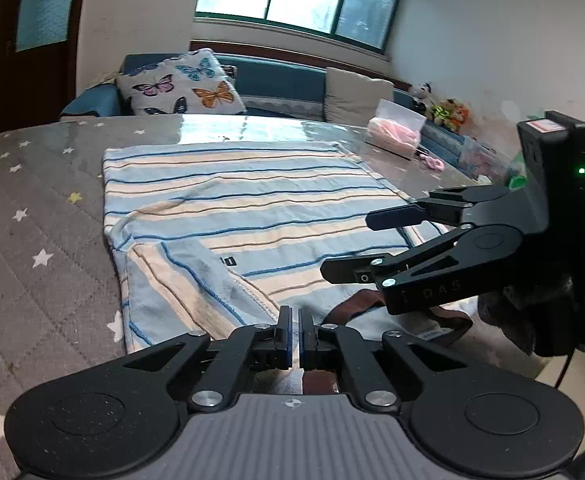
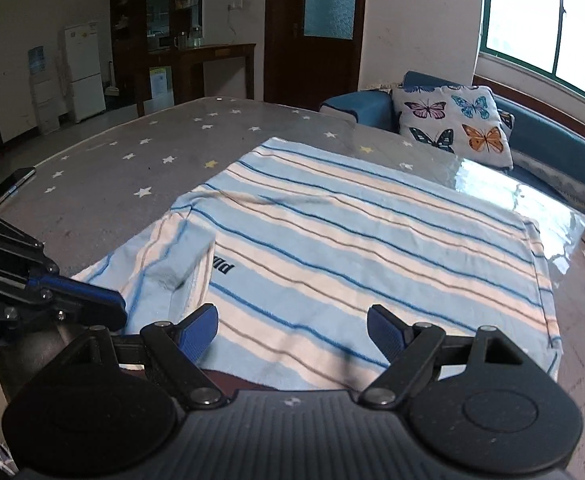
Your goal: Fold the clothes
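While the striped shirt (image 1: 252, 216) lies ahead, left tool (image 1: 295, 328) is pinched empty; right tool (image 2: 292, 334) gapes wide.

The shirt's (image 2: 372, 248) near hem hides under the right gripper (image 2: 292, 332) — its black logo reads perhaps "PUMA", half covered by a sleeve (image 2: 172, 252).

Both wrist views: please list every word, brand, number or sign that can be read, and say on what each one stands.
"DAS": on the arm of the right tongs, left wrist view; faint, and letters before it cannot be read.
"ot.AI": on the body of the left tongs, right wrist view; cut off by the frame edge.
Dark print on the shirt: upside down, partly covered by the folded sleeve, not readable.
Fridge sticker: too small.
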Motion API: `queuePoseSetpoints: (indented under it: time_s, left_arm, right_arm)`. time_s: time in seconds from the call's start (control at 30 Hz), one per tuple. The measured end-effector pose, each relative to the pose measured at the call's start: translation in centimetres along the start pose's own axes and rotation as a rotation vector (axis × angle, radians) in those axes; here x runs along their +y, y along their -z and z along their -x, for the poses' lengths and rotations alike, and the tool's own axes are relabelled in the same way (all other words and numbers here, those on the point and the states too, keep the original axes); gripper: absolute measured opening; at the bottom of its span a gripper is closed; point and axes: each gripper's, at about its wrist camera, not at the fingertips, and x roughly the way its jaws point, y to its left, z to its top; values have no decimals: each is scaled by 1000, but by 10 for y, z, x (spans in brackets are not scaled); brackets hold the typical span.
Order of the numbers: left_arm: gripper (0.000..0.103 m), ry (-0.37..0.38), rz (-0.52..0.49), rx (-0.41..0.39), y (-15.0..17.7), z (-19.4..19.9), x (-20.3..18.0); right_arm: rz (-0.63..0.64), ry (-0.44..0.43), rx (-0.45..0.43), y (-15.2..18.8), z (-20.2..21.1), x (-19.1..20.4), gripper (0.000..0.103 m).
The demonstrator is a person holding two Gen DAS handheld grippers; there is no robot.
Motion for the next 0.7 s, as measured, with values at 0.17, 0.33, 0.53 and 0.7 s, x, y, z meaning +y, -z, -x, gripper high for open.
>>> queuePoseSetpoints:
  time_s: [0.17, 0.33, 0.53, 0.7]
  left_arm:
    - [3, -86, -13, -40, -16, 6, 18]
    - [3, -202, 28, -21, -30, -14, 52]
    - [3, -226, -12, 43, -27, -41, 61]
    - [3, -184, -118, 40, -16, -39, 44]
  right_arm:
    - [-10, -7, -5, 1, 1, -3, 84]
    - [1, -33, -11, -2, -1, 5, 83]
    - [19, -116, 3, -6, -8, 20, 74]
    - [60, -168, 22, -2, -9, 33, 71]
